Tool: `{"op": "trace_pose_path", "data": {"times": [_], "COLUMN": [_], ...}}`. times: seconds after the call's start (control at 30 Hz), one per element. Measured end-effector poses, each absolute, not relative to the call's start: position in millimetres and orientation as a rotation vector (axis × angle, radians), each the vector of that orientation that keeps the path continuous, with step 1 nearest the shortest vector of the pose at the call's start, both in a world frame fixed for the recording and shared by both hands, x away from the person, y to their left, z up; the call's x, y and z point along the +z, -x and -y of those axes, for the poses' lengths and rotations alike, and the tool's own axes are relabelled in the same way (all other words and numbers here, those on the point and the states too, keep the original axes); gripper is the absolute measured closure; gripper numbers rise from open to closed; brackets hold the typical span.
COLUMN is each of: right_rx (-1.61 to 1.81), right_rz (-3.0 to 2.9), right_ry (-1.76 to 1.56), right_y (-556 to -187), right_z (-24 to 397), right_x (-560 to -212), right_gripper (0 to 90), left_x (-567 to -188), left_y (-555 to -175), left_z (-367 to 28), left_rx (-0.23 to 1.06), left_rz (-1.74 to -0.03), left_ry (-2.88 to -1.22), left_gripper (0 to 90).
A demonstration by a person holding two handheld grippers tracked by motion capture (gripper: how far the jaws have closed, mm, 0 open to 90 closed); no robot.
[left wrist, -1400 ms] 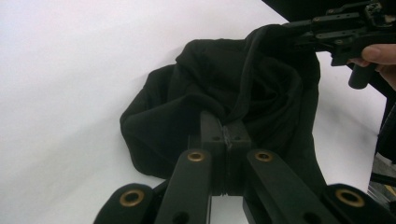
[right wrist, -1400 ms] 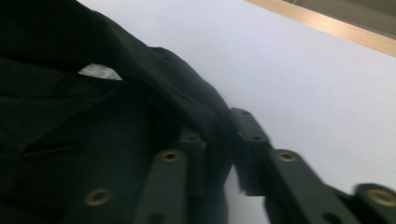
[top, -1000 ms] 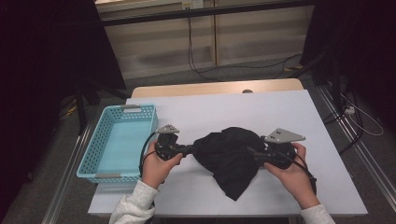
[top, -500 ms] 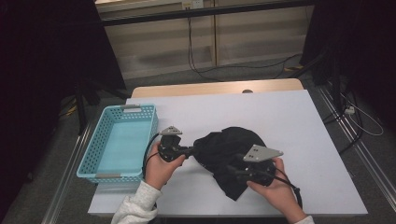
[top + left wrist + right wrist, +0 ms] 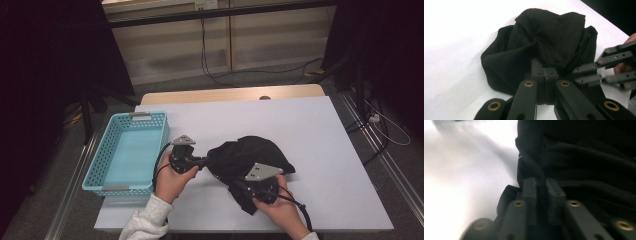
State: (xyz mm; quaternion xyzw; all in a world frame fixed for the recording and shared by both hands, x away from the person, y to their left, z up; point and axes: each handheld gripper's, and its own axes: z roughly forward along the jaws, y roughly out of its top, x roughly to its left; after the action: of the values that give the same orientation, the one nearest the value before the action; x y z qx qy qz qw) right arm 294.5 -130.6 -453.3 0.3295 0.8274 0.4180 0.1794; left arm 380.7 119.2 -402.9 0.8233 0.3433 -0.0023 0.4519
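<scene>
A crumpled black cloth (image 5: 252, 152) lies on the white table (image 5: 320, 130), a little right of centre. My left gripper (image 5: 206, 161) is shut on the cloth's left edge; in the left gripper view its pads (image 5: 544, 71) meet with cloth (image 5: 544, 32) pinched between them. My right gripper (image 5: 236, 186) sits at the cloth's near edge and points left. Its jaws have just been closing, and in the right gripper view they (image 5: 543, 186) press on a dark fold of cloth (image 5: 586, 157). The right gripper (image 5: 577, 74) also shows at the right of the left gripper view.
A light blue plastic basket (image 5: 100, 155) stands at the table's left edge, close to my left hand. A wooden strip (image 5: 230, 94) runs along the table's far side. Cables lie on the floor beyond it.
My right gripper has moved from the cloth's right edge to its near edge, leftward and down, and its jaws have closed on the cloth. The left gripper has stayed put.
</scene>
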Motion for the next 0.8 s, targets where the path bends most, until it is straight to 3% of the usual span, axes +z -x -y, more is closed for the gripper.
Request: {"op": "trace_pose_path", "data": {"times": [0.17, 0.43, 0.57, 0.7, 0.8], "right_rx": [1.216, 1.237, 1.243, 1.234, 1.215], "right_rz": [-2.315, -2.330, -2.342, -2.349, -2.355], "right_ry": [-0.957, -0.953, -0.964, -0.961, -0.955], "right_y": [-292, -285, -282, -278, -276], "right_z": [143, 147, 145, 144, 144], "right_x": [-447, -446, -449, -451, -452], "right_gripper": [88.4, 88.5, 88.5, 88.4, 88.4], "left_x": [-403, -394, -396, -403, -411], "left_y": [-381, -380, -380, -383, -386], "left_z": [-117, -104, -92, -84, -78], "left_rx": [0.002, 0.043, 0.077, 0.068, -0.004], "left_rz": [-0.826, -0.732, -0.655, -0.618, -0.615], "left_ry": [-2.038, -2.028, -2.056, -2.088, -2.086], "left_gripper": [88.2, 49.1, 36.6, 34.4, 43.2]}}
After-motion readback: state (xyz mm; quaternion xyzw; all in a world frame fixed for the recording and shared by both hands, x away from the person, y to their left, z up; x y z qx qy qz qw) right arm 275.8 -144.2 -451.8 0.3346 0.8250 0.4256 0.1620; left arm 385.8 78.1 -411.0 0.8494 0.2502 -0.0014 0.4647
